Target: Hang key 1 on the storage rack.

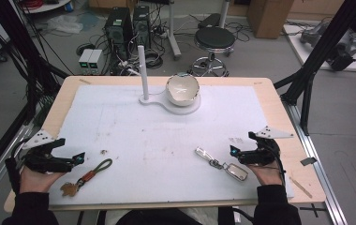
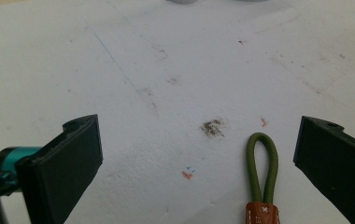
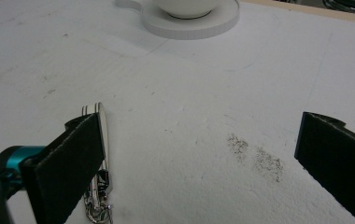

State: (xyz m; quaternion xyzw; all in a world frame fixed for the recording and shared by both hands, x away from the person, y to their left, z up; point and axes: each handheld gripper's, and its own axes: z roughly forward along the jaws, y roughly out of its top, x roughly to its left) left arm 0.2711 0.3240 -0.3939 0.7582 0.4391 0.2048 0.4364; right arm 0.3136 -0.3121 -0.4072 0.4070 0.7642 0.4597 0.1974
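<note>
Green-looped keychain (image 2: 262, 175) lies between the left gripper's (image 2: 199, 154) open, empty jaws.

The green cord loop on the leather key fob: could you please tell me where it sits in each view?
High view: the green loop lies at lower left on the white mat, just right of the open left gripper.
Left gripper view: bottom, right of centre, between the jaws, nearer the right one, untouched.
Right gripper view: not in it.
Shared landmark: the white mat, also the white bowl for high and right gripper views.
</note>
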